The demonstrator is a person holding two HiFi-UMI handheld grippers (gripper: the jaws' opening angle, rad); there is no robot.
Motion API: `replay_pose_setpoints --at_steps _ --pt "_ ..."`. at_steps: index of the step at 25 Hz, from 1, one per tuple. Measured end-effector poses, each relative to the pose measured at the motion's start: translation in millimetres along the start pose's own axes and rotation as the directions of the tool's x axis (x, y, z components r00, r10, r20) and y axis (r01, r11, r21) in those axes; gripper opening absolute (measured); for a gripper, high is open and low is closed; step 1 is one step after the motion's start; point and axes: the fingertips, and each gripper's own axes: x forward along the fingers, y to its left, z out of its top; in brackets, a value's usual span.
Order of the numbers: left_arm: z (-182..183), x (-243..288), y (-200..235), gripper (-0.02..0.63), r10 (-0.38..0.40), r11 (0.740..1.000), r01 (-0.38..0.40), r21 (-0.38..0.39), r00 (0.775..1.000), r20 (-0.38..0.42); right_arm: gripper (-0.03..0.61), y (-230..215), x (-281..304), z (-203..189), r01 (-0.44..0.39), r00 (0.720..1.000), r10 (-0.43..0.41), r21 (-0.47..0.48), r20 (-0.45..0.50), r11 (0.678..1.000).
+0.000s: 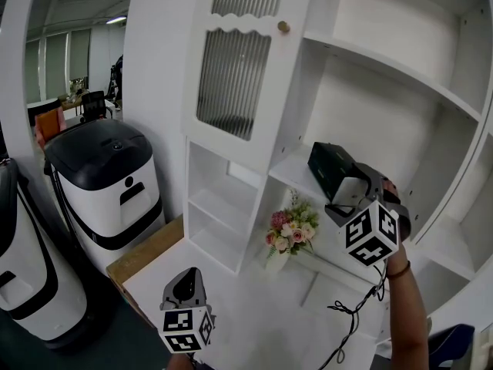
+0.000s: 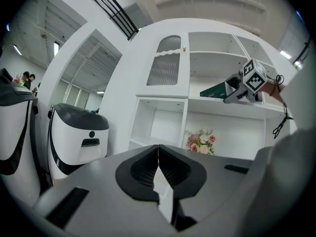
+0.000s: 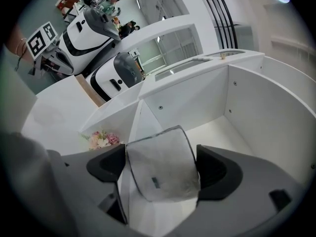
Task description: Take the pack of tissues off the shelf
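Observation:
The pack of tissues (image 1: 330,168) is a dark pack lying on a middle shelf (image 1: 289,172) of the white cabinet. My right gripper (image 1: 344,190) is shut on its near end, level with that shelf. In the right gripper view the pack's pale end (image 3: 159,164) fills the gap between the two dark pads (image 3: 106,164), and my right gripper (image 3: 160,181) is clamped on it. The left gripper view shows the same pack (image 2: 215,89) held by the right gripper (image 2: 233,94). My left gripper (image 1: 185,287) hangs low over the white table, its jaws shut on nothing (image 2: 158,164).
A small bouquet of flowers (image 1: 293,233) stands in the compartment below the shelf. A ribbed-glass cabinet door (image 1: 231,75) is above left. Two white-and-black machines (image 1: 108,183) stand on the left by the table's wooden edge (image 1: 146,257). A black cable (image 1: 350,322) dangles from my right gripper.

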Motion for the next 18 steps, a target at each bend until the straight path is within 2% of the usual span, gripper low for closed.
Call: replay_pose_setpoints --at_steps 18 --pt "3.8 -0.9 -2.7 0.018 -0.009 1.0 0.009 0.004 1.0 0.001 0.383 2.6 -8.6 3.4 -0.035 0.999 0.034 -0.019 -0.039 0.999"
